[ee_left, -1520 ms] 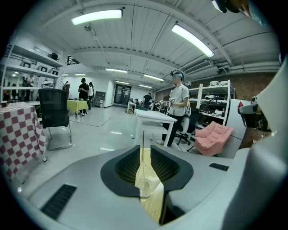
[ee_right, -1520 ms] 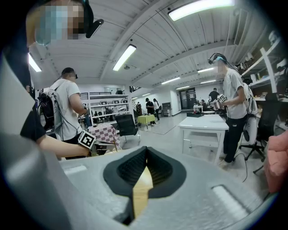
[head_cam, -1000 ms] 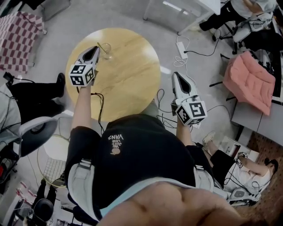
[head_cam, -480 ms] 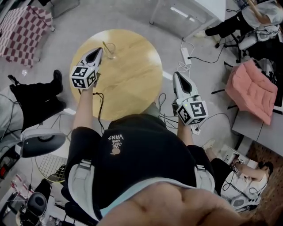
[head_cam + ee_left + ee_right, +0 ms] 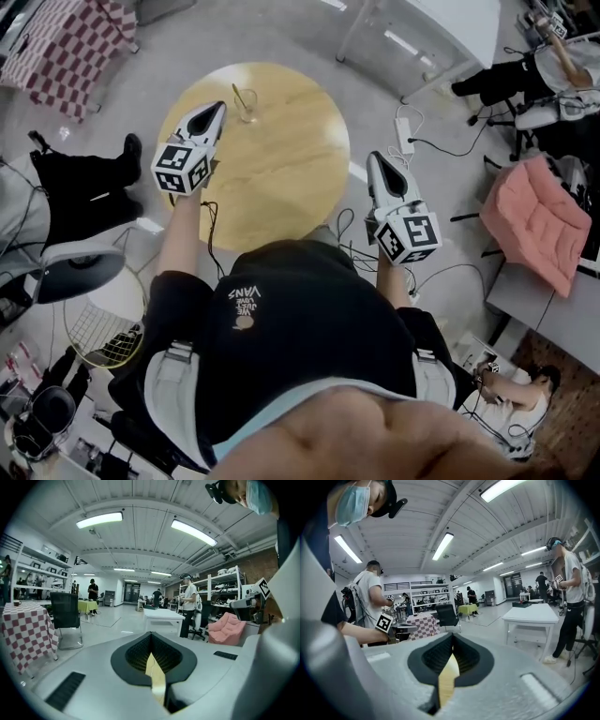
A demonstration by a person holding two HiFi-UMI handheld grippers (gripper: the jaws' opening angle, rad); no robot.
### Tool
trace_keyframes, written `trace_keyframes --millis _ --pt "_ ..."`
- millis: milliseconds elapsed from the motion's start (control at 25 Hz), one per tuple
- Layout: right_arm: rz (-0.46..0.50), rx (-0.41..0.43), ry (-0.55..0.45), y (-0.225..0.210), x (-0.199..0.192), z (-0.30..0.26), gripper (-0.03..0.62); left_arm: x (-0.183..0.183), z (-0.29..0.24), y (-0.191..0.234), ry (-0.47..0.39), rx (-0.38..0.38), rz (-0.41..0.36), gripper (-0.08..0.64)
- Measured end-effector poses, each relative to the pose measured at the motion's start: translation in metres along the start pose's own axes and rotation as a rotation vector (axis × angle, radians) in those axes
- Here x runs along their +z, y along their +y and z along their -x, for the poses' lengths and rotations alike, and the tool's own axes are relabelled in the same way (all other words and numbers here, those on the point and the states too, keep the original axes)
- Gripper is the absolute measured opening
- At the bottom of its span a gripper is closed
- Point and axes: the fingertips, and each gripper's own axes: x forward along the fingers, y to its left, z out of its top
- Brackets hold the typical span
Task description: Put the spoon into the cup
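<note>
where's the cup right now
In the head view, the cup stands near the far left edge of the round table, just beyond the left claw.

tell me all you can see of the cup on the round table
The cup is small and clear, glass by its look, upright near the far edge of the round wooden table. A thin spoon leans out of it to the left. The left gripper is close beside it, seemingly not touching. Finer detail is too small to tell.
</note>
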Motion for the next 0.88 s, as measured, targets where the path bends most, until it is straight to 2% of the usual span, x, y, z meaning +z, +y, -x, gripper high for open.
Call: trace_keyframes --millis 160,680,880 --pt "0.008 0.053 -0.007 -0.002 0.003 -0.005 -0.002 0.008 0.013 -0.011 -0.021 0.046 -0.013 0.008" --pt "0.046 0.24 -0.025 0.004 0.017 -0.026 -0.002 0.019 0.069 -0.035 -0.082 0.205 0.011 0.008" --pt "0.053 0.297 -0.024 0.008 0.018 -0.035 -0.002 0.02 0.083 -0.045 -0.088 0.24 0.005 0.006"
